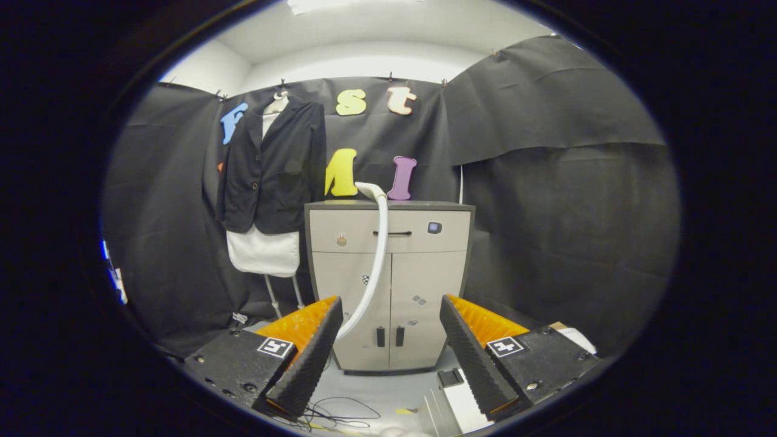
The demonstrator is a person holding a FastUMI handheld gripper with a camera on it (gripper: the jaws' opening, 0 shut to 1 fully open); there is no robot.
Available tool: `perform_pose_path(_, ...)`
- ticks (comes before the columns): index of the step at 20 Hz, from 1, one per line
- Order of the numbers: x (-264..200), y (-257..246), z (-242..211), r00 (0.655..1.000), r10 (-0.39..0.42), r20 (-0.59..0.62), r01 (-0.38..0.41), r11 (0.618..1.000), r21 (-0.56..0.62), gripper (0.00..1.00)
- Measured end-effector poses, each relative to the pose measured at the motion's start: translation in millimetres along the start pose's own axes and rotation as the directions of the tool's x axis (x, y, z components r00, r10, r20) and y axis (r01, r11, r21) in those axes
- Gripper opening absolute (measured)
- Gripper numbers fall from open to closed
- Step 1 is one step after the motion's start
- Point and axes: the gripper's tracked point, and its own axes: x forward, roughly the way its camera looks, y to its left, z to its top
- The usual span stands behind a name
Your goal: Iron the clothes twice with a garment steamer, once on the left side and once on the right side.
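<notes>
A dark jacket (273, 170) over a white garment (264, 252) hangs on a stand against the booth wall, beyond and left of my fingers. The white steamer head (371, 190) rests on top of a beige cabinet (419, 267), and its white hose (377, 261) curves down the cabinet front toward my left finger. My gripper (388, 309) is open, well short of the cabinet, with nothing between its fingers. The cabinet doors show in the gap between them.
A white and grey box-like object (461, 400) sits on the floor just below my right finger. Thin dark cables (331, 413) lie on the floor near the left finger. Another pale object (570, 334) lies behind the right finger.
</notes>
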Motion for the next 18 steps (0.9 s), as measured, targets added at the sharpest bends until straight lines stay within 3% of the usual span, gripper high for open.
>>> perform_pose_path(10,94,-34,93,0.998,0.020,0.059,-0.019,1.000,-0.008,1.00)
perform_pose_path(18,219,-38,180,0.988,0.129,0.089,-0.126,0.991,-0.036,1.00)
